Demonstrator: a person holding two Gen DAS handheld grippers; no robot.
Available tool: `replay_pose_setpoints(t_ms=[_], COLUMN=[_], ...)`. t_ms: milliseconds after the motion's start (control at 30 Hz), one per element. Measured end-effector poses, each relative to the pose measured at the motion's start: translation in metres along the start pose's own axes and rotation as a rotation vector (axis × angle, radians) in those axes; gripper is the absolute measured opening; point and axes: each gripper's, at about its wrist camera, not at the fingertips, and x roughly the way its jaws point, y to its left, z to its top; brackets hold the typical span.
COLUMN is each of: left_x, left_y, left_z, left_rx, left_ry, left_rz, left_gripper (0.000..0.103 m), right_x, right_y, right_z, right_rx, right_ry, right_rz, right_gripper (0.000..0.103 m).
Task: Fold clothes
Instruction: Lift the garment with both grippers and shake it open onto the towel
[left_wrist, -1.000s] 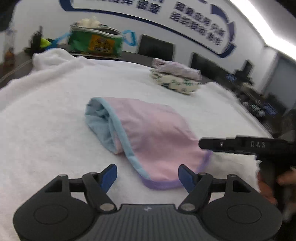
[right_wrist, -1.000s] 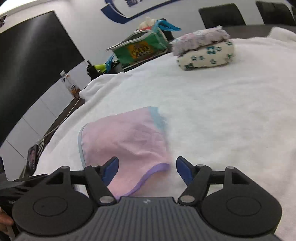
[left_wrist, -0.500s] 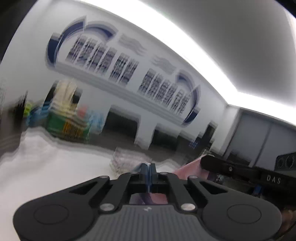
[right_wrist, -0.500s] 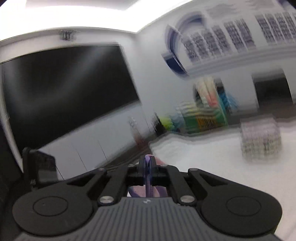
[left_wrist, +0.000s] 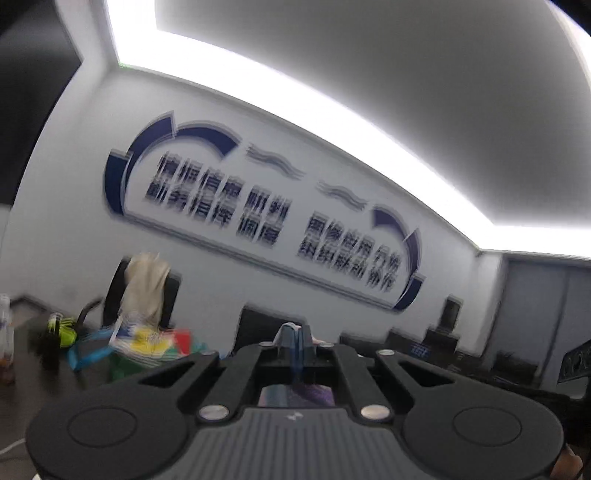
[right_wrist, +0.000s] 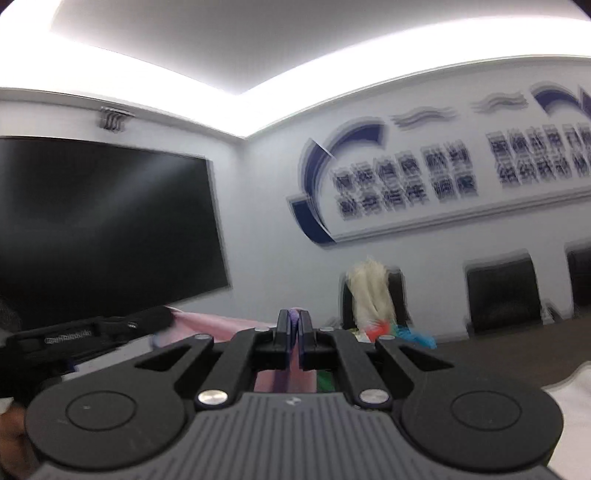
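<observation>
The left gripper (left_wrist: 296, 345) is pressed together on the pink cloth (right_wrist: 207, 326). A bit of its blue edge sticks up between the tips. More of the cloth shows under the jaws in the left wrist view. The right gripper (right_wrist: 294, 332) is also pinching the pink cloth, with the purple edge poking up between its tips. In the right wrist view the cloth stretches from the right gripper over to the left one, which shows as a dark bar on the left side. Both grippers point out across the room, level with the wall sign (left_wrist: 258, 206). The pictures are blurry. A colourful bag (left_wrist: 147, 343) sits on the dark table (left_wrist: 22, 384). A black chair (right_wrist: 502, 295) stands by the wall, and a big dark screen (right_wrist: 107, 229) hangs on it
</observation>
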Motion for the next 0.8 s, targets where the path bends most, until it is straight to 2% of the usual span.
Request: replay_pose_setpoints(t_ms=[67,100,133,167,200,233,267,333,400,467,533,633,700,767,800], left_x=[0.045,0.064,0.076,0.078,0.072,0.065,0.058,0.045,0.020,-0.004,-0.011,-0.010,0.001,0.009,0.012], left_y=[0.011,0.020,0.031,0.043,0.056,0.069,0.082,0.108,0.120,0.121,0.118,0.109,0.105,0.102,0.102], left_z=[-0.014,-0.027,-0.041,-0.058,-0.079,-0.100,-0.121,-0.163,-0.206,-0.247,-0.276,-0.299,-0.299,-0.298,-0.297], left_rx=[0.018,0.045,0.071,0.075,0.063,0.050,0.038,0.012,-0.035,-0.055,-0.039,0.023,0.069,0.102,0.115], left_ry=[0.079,0.121,0.170,0.219,0.267,0.314,0.362,0.456,0.546,0.614,0.653,0.656,0.653,0.645,0.639], left_rz=[0.065,0.109,0.162,0.188,0.176,0.165,0.153,0.129,0.077,0.031,0.010,0.012,0.043,0.048,0.042], left_gripper=[0.008,0.030,0.056,0.063,0.067,0.067,0.067,0.071,0.072,0.072,0.073,0.074,0.074,0.069,0.054], right_x=[0.053,0.078,0.102,0.120,0.136,0.141,0.134,0.118,0.088,0.066,0.049,0.042,0.037,0.045,0.049], right_y=[-0.022,-0.035,-0.045,-0.053,-0.060,-0.065,-0.069,-0.071,-0.061,-0.048,-0.030,-0.017,-0.017,-0.030,-0.033], right_z=[-0.014,-0.024,-0.033,-0.045,-0.059,-0.075,-0.092,-0.128,-0.174,-0.218,-0.258,-0.296,-0.306,-0.304,-0.304], right_rx=[0.028,0.054,0.067,0.070,0.077,0.077,0.068,0.044,-0.032,-0.085,-0.097,-0.074,-0.061,-0.035,-0.030], right_ry=[0.069,0.090,0.121,0.181,0.259,0.310,0.332,0.368,0.424,0.507,0.577,0.591,0.589,0.585,0.589], right_rz=[-0.065,-0.109,-0.152,-0.199,-0.251,-0.270,-0.251,-0.220,-0.170,-0.095,-0.034,0.004,-0.011,-0.086,-0.102], right_gripper=[0.003,0.006,0.016,0.027,0.044,0.046,0.048,0.071,0.080,0.080,0.079,0.079,0.079,0.079,0.079])
